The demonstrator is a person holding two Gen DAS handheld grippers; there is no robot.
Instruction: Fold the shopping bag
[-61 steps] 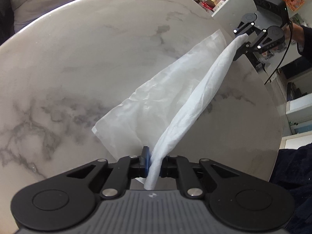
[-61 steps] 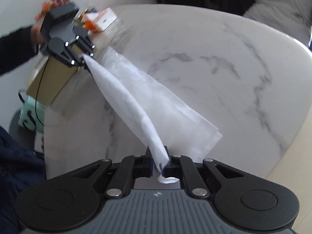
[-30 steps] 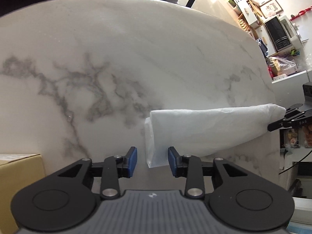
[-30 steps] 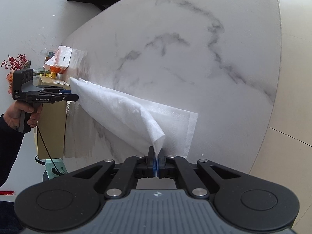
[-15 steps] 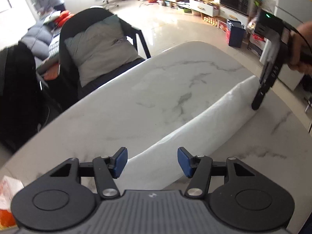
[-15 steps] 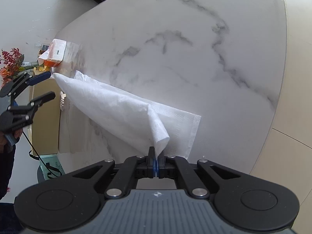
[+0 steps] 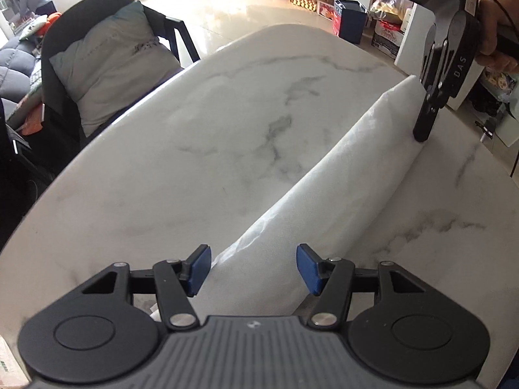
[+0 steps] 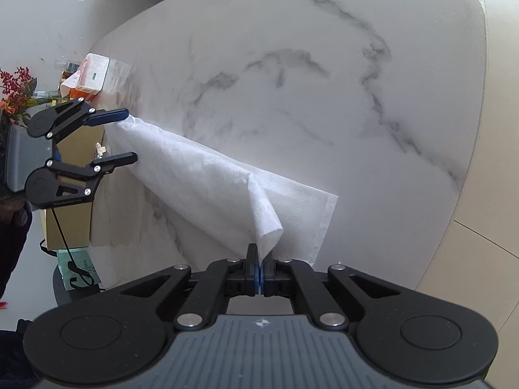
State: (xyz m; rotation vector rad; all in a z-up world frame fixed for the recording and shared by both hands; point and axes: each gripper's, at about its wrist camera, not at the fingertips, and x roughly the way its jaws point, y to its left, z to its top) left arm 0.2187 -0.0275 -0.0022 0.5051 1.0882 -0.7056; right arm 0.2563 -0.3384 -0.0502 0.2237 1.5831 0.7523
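The white shopping bag (image 7: 340, 188) lies folded lengthwise as a long strip on the marble table (image 7: 194, 129). My left gripper (image 7: 253, 259) is open above its near end; the blue pads stand on either side of the strip and do not press it. At the far end, my right gripper (image 7: 423, 133) points down onto the bag. In the right wrist view, the right gripper (image 8: 259, 265) is shut on a raised corner of the bag (image 8: 201, 175). The left gripper (image 8: 129, 136) shows open at the bag's other end.
A dark chair with a grey cushion (image 7: 107, 61) stands beyond the table's far edge. A cardboard box (image 8: 69, 227), a tissue box (image 8: 94, 76) and red flowers (image 8: 16, 90) crowd the table end by the left gripper. The table edge (image 8: 467, 162) curves close on the right.
My left gripper let go of the bag's end, its jaws spread wider, and it rolled and swung along the strip. The right gripper stayed shut on its corner, almost still.
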